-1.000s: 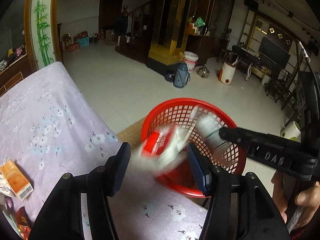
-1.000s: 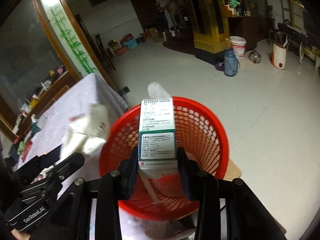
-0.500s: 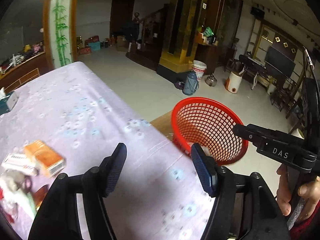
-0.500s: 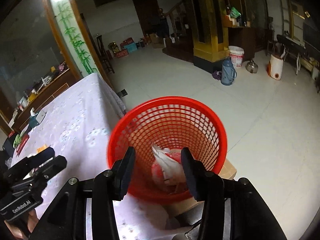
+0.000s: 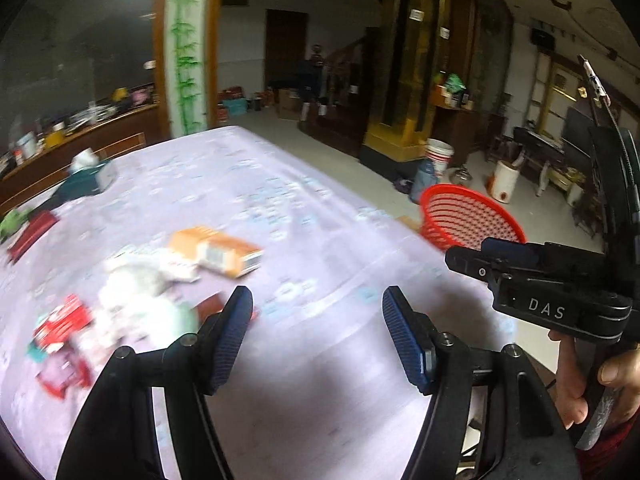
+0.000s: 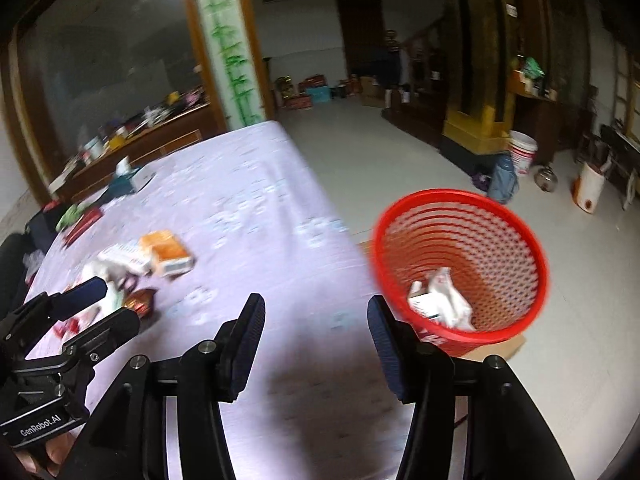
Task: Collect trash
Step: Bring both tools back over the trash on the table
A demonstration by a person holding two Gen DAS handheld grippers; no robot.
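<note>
Table (image 5: 320, 208): lilac flowered cloth; boxes (image 5: 218, 250) and wrappers near its left edge.
Floor: pale tiles; red basket (image 6: 460, 264) beside the table's right edge.
Left gripper (image 5: 316, 334): jaws wide, empty.
Right gripper (image 6: 316, 344): jaws opening, empty.

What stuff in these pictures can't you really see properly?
- Trash pile, left wrist view: motion blur smears it, so apart from the orange box the pieces can't be named.
- Cartons in the red basket, right wrist view: blurred, print unreadable.
- Basket bottom, left wrist view: the right gripper and table edge hide it.
- Clutter on the far wooden counter: too small and dim.
- The table's near edge: both grippers cover it.
</note>
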